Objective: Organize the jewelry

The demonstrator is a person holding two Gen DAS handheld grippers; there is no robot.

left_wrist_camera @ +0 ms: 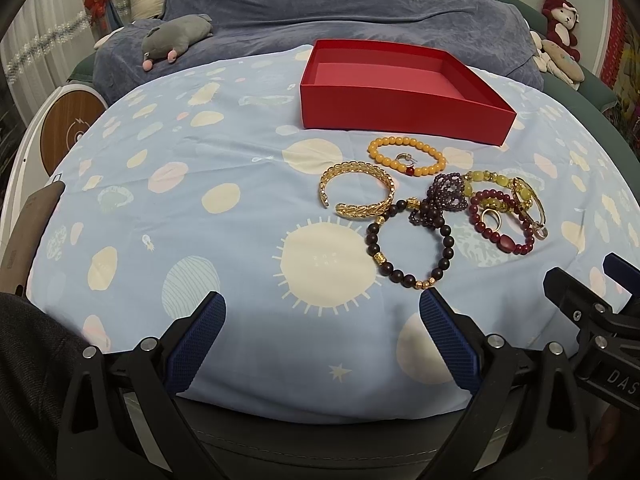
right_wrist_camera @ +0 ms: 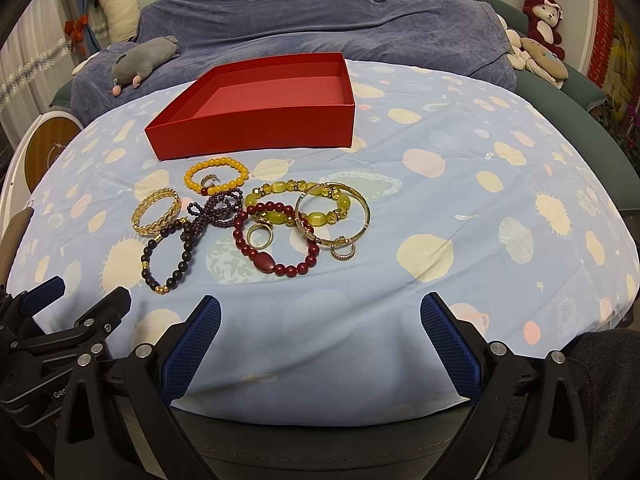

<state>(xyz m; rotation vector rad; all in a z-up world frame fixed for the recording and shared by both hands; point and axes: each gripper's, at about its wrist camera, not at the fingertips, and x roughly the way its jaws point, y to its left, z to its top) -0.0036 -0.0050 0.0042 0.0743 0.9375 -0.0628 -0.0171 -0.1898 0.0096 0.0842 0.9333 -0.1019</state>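
An empty red box (left_wrist_camera: 400,116) (right_wrist_camera: 256,130) stands on a light blue patterned cloth (left_wrist_camera: 200,216) (right_wrist_camera: 460,216). In front of it lies a cluster of jewelry: an orange bead bracelet (left_wrist_camera: 406,145) (right_wrist_camera: 216,165), a gold cuff (left_wrist_camera: 356,168) (right_wrist_camera: 154,212), a dark bead bracelet (left_wrist_camera: 448,248) (right_wrist_camera: 184,260), a purple bead strand (left_wrist_camera: 444,196) (right_wrist_camera: 216,210), a red bead bracelet (left_wrist_camera: 500,238) (right_wrist_camera: 276,266), a yellow-green bracelet (right_wrist_camera: 280,188), a gold bangle (right_wrist_camera: 366,216) and rings (right_wrist_camera: 260,236). My left gripper (left_wrist_camera: 322,304) and right gripper (right_wrist_camera: 320,308) are open and empty, near the cloth's front edge.
A blue blanket (left_wrist_camera: 340,4) covers the bed behind. A grey plush (left_wrist_camera: 176,36) lies at back left, a red plush monkey (right_wrist_camera: 544,20) at back right. A round wooden-faced device (left_wrist_camera: 68,128) stands at the left.
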